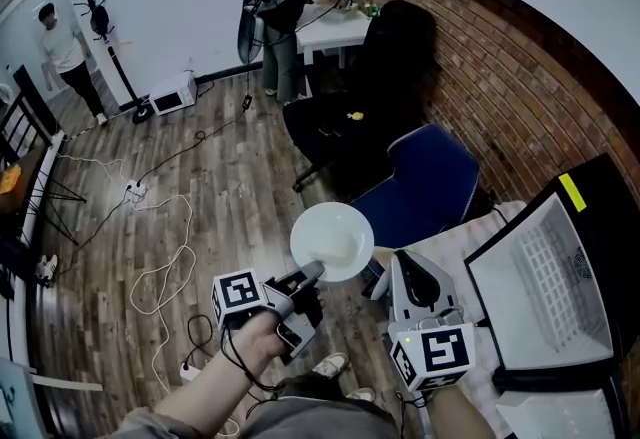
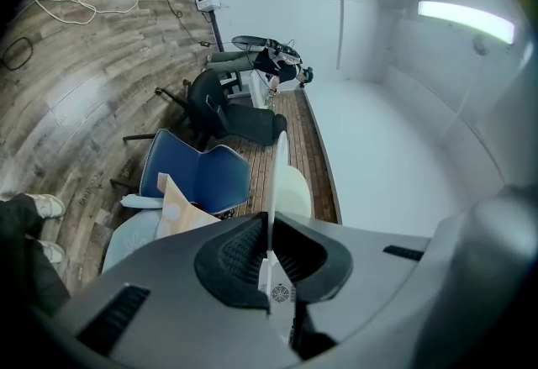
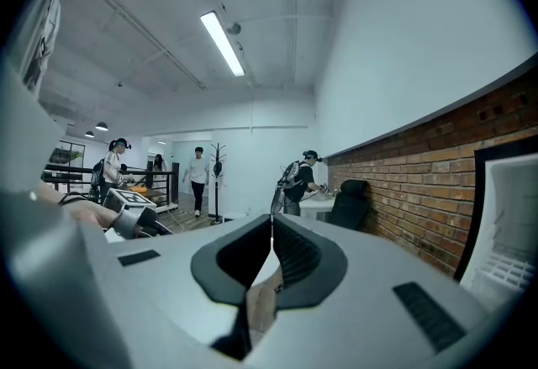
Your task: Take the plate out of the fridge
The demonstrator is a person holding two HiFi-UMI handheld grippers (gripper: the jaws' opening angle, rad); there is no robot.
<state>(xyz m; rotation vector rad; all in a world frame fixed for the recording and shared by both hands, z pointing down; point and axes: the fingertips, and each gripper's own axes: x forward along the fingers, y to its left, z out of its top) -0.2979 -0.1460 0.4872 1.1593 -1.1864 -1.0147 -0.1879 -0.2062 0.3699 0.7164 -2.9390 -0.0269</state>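
A round white plate point(image 1: 335, 235) hangs in the air above the wooden floor, and my left gripper point(image 1: 318, 272) is shut on its near rim. In the left gripper view the plate point(image 2: 275, 182) shows edge-on, pinched between the dark pads of the left gripper point(image 2: 269, 229). My right gripper point(image 1: 402, 259) is low at the right, beside the open fridge point(image 1: 590, 197), whose white inside faces me. Its jaws meet at the tips in the right gripper view, and the right gripper point(image 3: 271, 223) holds nothing.
A blue chair point(image 1: 425, 177) and a black office chair point(image 1: 370, 97) stand just beyond the plate, along the brick wall point(image 1: 500, 57). Cables point(image 1: 165, 257) lie on the floor at left. One person point(image 1: 290, 2) works at a white table; another point(image 1: 65, 47) stands far left.
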